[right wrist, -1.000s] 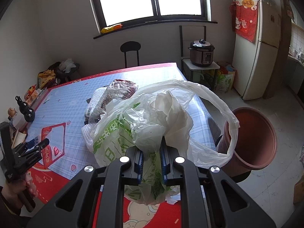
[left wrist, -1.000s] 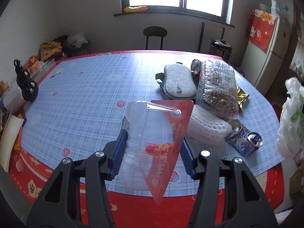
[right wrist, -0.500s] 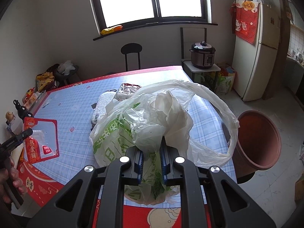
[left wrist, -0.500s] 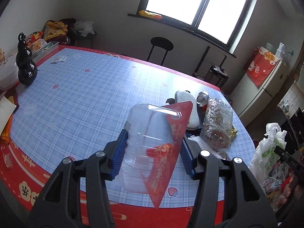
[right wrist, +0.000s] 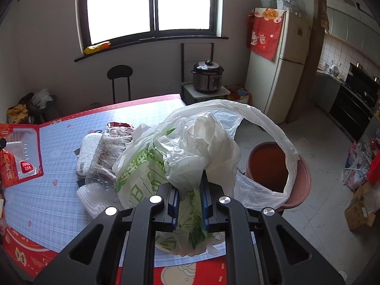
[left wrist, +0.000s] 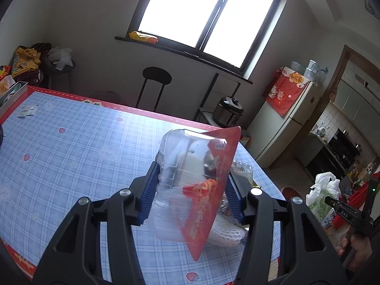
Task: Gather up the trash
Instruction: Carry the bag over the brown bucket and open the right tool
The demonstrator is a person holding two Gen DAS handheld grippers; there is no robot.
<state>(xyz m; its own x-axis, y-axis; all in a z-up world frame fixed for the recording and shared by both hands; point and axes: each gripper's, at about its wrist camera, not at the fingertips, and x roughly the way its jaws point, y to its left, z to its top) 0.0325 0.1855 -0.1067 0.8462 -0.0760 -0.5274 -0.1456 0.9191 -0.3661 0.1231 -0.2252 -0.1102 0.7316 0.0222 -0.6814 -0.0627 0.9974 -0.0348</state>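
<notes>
My left gripper [left wrist: 190, 190] is shut on a clear plastic food tray [left wrist: 175, 166] with a red printed card, held up above the blue checked table [left wrist: 71, 154]. The same tray [right wrist: 21, 152] shows at the far left edge of the right wrist view. My right gripper [right wrist: 190, 199] is shut on the gathered top of a white plastic bag with green print [right wrist: 185, 156], its mouth gaping to the right. The left wrist view catches that bag [left wrist: 323, 197] at the right, beyond the table's edge, with a hand on the gripper under it.
On the table's right part lie a white foam net [right wrist: 92, 194], a clear pack with brown food [right wrist: 106, 156] and a white pad [right wrist: 87, 152]. A reddish-brown bucket [right wrist: 301, 182] stands on the floor by the table. A stool [left wrist: 156, 76], cooker [right wrist: 207, 76] and fridge [right wrist: 273, 71] stand behind.
My left gripper has risen and tipped upward with the tray, so the table sinks in its view. The right gripper with the bag has lifted a little and turned.
</notes>
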